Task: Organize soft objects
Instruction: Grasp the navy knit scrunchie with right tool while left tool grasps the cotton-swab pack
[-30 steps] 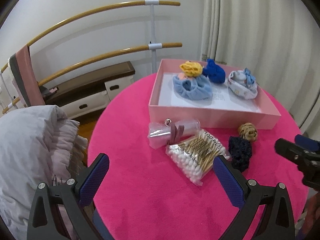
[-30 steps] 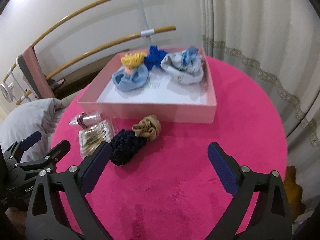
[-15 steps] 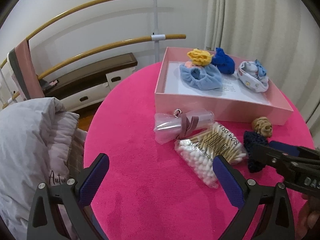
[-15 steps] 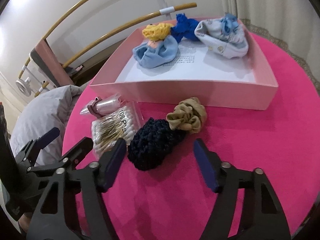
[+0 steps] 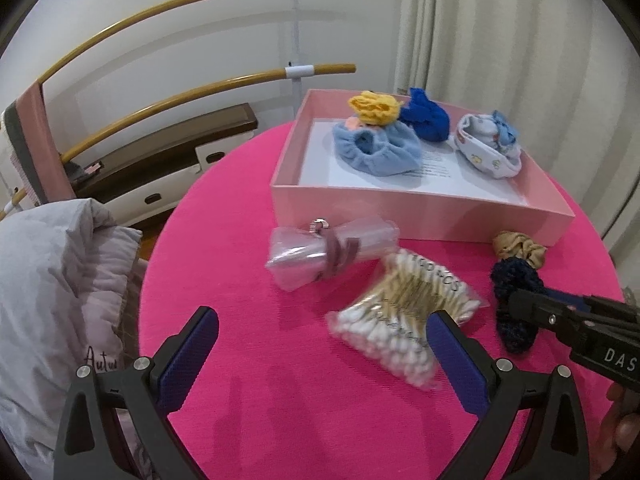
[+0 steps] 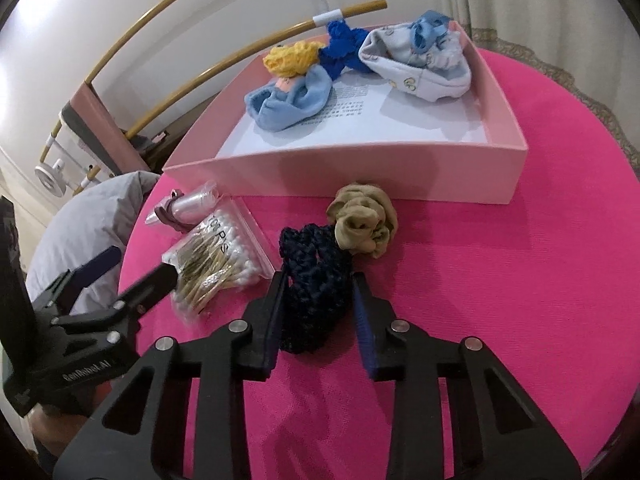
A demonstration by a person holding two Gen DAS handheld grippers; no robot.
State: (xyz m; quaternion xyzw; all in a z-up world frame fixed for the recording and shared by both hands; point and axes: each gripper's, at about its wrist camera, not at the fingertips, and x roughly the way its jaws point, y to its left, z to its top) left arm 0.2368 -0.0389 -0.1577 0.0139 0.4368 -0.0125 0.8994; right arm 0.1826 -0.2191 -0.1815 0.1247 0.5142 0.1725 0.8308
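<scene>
A dark navy crocheted scrunchie (image 6: 314, 284) lies on the pink tablecloth, touching a tan scrunchie (image 6: 362, 226). My right gripper (image 6: 318, 300) has its jaws narrowed around the navy scrunchie, pressing its sides. The pink box (image 6: 360, 180) behind holds a light blue cloth piece (image 6: 288, 98), a yellow scrunchie (image 6: 292, 56), a royal blue scrunchie (image 6: 340, 46) and a white printed cloth (image 6: 416, 64). My left gripper (image 5: 320, 344) is open and empty above the cloth, near a bag of cotton swabs (image 5: 404, 320). The navy scrunchie (image 5: 516, 296) and right gripper also show in the left wrist view.
A clear plastic pouch with a mauve band (image 5: 328, 252) lies beside the swabs. A grey padded jacket (image 5: 52, 292) hangs off the table's left edge. Wooden barre rails (image 5: 200, 84) and a curtain (image 5: 500, 40) stand behind the round table (image 5: 248, 400).
My right gripper moved forward and down over the navy scrunchie and narrowed its jaws onto it. My left gripper stayed open and shifted slightly.
</scene>
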